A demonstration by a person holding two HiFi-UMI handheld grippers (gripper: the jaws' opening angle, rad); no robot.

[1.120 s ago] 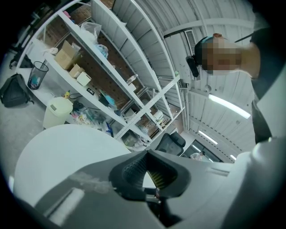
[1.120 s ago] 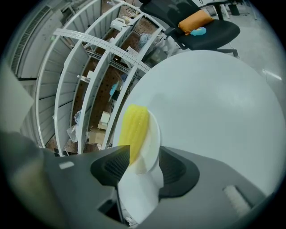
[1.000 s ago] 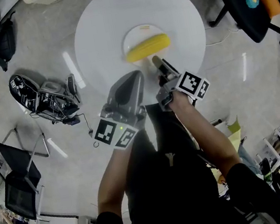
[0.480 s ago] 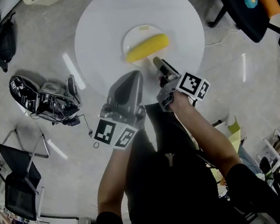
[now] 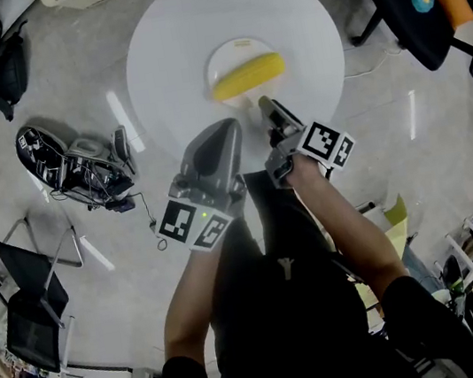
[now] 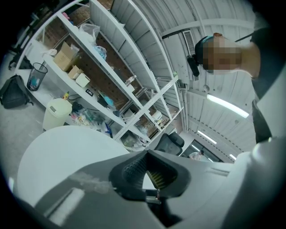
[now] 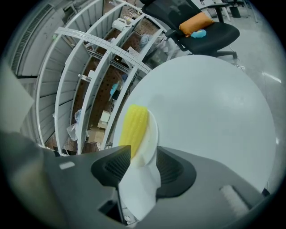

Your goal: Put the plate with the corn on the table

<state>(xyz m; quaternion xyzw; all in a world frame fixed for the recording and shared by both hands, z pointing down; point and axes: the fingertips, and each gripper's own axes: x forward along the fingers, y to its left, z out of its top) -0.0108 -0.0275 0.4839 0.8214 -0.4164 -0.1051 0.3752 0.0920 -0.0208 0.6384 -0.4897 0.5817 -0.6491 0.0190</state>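
Left forearm (image 5: 187, 295) and right forearm (image 5: 351, 227) extend forward, side by side. Left gripper (image 5: 227, 129): jaws together, nothing between them. Right gripper (image 5: 264, 104): jaws wide apart and closing, with the rim of the plate (image 7: 151, 134) between them.

One plate (image 5: 231, 50), one corn cob (image 5: 247, 76), one round table (image 5: 165, 56), one black bag (image 5: 2, 75)

over the last second the plate (image 5: 230, 53) with the corn (image 5: 246, 75) slid a touch higher in the head view, away from the right gripper (image 5: 264, 103). the round table (image 5: 160, 53) shifted the same way, though less. that gripper's jaws, which had reached their widest, were closing with the plate's near rim between them, not yet pinched.
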